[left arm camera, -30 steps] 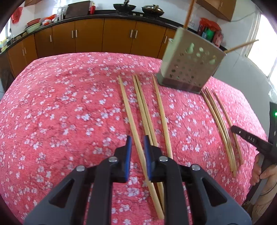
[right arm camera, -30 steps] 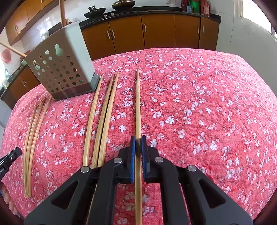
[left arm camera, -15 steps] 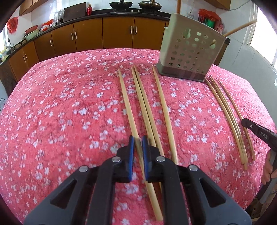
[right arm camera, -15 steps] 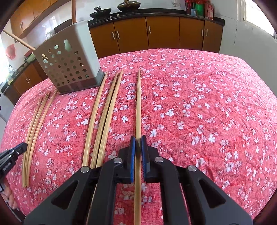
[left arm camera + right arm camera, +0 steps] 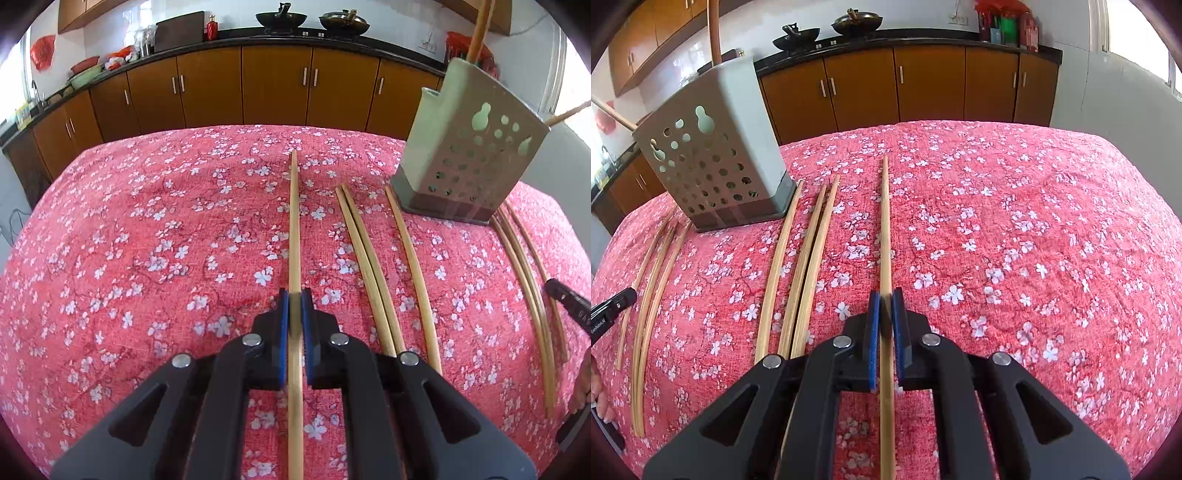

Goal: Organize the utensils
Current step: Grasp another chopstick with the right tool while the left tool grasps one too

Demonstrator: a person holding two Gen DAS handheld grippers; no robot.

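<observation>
In the left wrist view my left gripper [image 5: 294, 295] is shut on a long bamboo chopstick [image 5: 294, 221] that runs straight ahead over the red floral cloth [image 5: 147, 258]. Three more chopsticks [image 5: 369, 266] lie to its right. Beyond them stands the perforated grey utensil holder [image 5: 469, 147]. In the right wrist view my right gripper [image 5: 885, 295] is shut on a chopstick [image 5: 885, 229] that points away from me. Three loose chopsticks [image 5: 809, 258] lie to its left, in front of the holder [image 5: 713, 155]. Chopsticks stand in the holder [image 5: 714, 29].
Further thin chopsticks [image 5: 528, 280] lie past the holder at the right edge of the left wrist view, beside a black gripper tip [image 5: 569, 306] and a hand [image 5: 581, 391]. A similar bundle [image 5: 653, 295] and gripper tip [image 5: 613, 306] sit at the left edge of the right wrist view. Brown cabinets [image 5: 277, 92] line the back.
My left gripper has closed on the leftmost chopstick, which now sits straight between the pads and apart from the other three. The right gripper has stayed shut on its chopstick.
</observation>
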